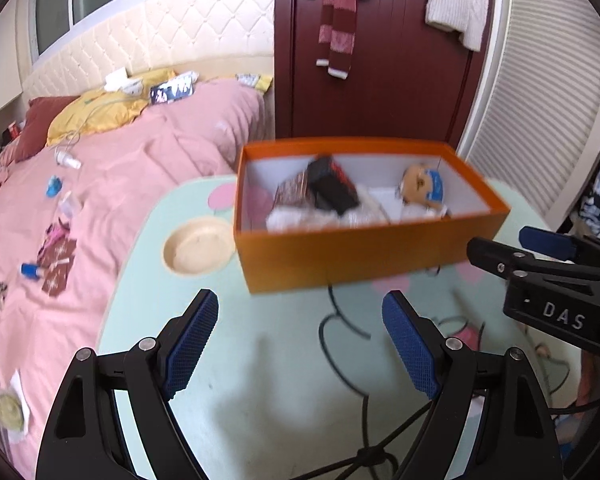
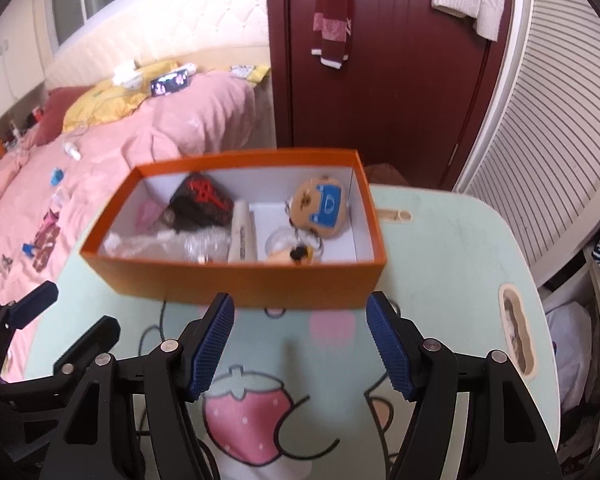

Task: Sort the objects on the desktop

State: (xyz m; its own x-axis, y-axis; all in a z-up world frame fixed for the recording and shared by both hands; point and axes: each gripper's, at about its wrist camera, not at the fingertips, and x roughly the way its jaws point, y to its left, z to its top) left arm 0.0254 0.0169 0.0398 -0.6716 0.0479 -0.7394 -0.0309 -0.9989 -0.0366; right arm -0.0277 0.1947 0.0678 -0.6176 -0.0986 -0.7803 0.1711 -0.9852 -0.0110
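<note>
Both tools, left tool (image 1: 300,344) & right tool (image 2: 300,346), jaws apart, empty, near the orange box (image 2: 236,280) (already full); a nudge could slide it off the bench (image 2: 460,248).

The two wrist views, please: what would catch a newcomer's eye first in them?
The orange box stands out at once, open on the pale green table just ahead of both grippers, and holds a plush face toy at its right end and a dark pouch with a red mark towards its left. The left gripper and right gripper are both open and empty. A pink bed strewn with small items fills the left.
</note>
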